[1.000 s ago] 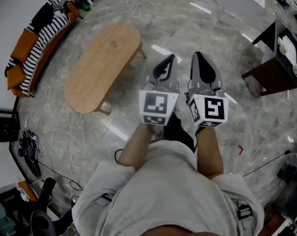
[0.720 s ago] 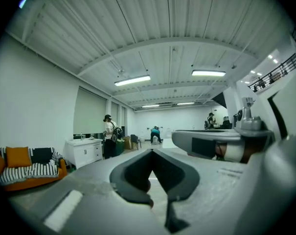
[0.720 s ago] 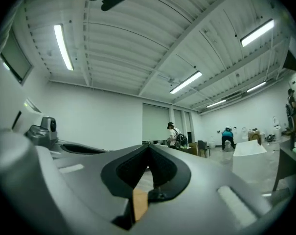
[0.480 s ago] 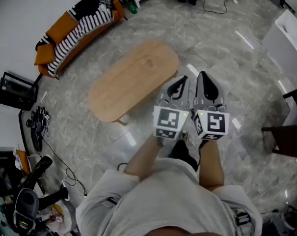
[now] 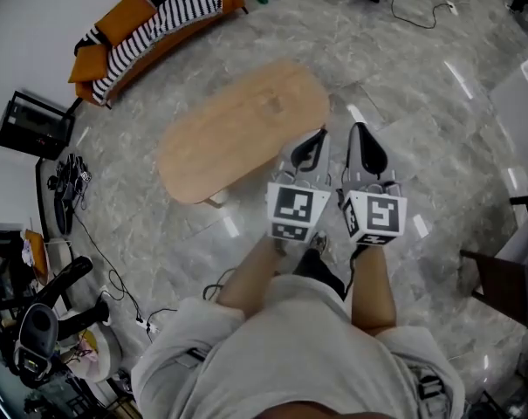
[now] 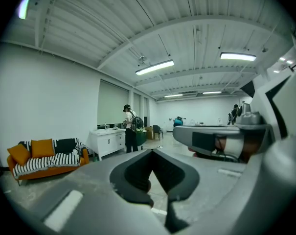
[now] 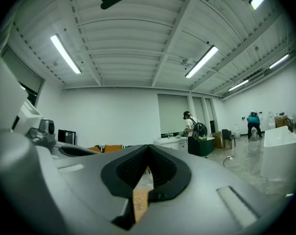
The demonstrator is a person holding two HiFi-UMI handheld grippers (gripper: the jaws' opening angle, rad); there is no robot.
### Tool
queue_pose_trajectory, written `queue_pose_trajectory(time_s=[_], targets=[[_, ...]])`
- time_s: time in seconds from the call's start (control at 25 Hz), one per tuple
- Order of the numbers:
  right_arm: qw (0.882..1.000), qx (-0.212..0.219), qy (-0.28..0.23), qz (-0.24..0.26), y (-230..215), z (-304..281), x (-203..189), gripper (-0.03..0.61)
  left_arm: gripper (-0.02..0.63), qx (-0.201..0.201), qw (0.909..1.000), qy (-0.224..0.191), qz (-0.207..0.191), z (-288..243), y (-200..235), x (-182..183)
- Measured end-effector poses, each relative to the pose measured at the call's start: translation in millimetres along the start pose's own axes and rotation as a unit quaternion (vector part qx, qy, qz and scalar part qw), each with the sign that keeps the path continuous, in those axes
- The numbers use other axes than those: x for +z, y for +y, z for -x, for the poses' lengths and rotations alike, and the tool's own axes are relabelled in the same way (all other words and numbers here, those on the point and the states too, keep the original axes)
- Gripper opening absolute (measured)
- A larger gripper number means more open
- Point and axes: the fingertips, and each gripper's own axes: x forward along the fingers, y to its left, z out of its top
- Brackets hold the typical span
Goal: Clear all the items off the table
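Note:
A low oval wooden table [image 5: 237, 125] stands on the grey marble floor, and I see nothing lying on its bare top. The left gripper [image 5: 314, 142] and right gripper [image 5: 362, 136] are held side by side in front of the person's body, pointing past the table's right end. In the left gripper view the jaws [image 6: 152, 152] meet at their tips with nothing between them, and the right gripper's body [image 6: 221, 141] shows alongside. The right gripper's jaws [image 7: 148, 148] are likewise closed and hold nothing; a strip of the wooden table shows through the gap behind them.
An orange sofa with a striped blanket [image 5: 154, 11] stands against the far wall. A black screen [image 5: 32, 125], floor cables [image 5: 115, 286] and an exercise bike [image 5: 45, 339] are at the left. A dark chair [image 5: 508, 278] is at the right. A person [image 6: 129, 129] stands by a white cabinet [image 6: 108, 142].
The head view has swung and moved: the table now sits closer, just left of the grippers, and the sofa has come further into view. Both grippers stayed together and shut.

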Motion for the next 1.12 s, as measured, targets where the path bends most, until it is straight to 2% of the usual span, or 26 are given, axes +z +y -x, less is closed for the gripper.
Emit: queue_pose_trajectory(time_s=[0.32, 0.52, 0.84, 1.12], targets=[[1.000, 0.016, 0.010, -0.005, -16.0, -23.9, -13.5, 0.006, 0.021, 0.029, 0.9994, 0.016, 0.000, -24.6, 19.6, -10.1], [1.000, 0.020, 0.002, -0.001, -12.6, -50.7, -6.5, 0.006, 0.020, 0.035, 0.9994, 0.008, -0.002, -39.2, 42.9, 0.0], [1.000, -0.004, 0.012, 0.002, -19.2, -110.7, -18.5, 0.008, 0.020, 0.006, 1.0000, 0.002, -0.004, -89.6, 87.1, 0.3], [0.999, -0.030, 0.030, -0.027, -33.5, -194.4, -58.8, 0.006, 0.021, -0.019, 0.9993, 0.032, -0.002, -161.2, 144.5, -19.6]])
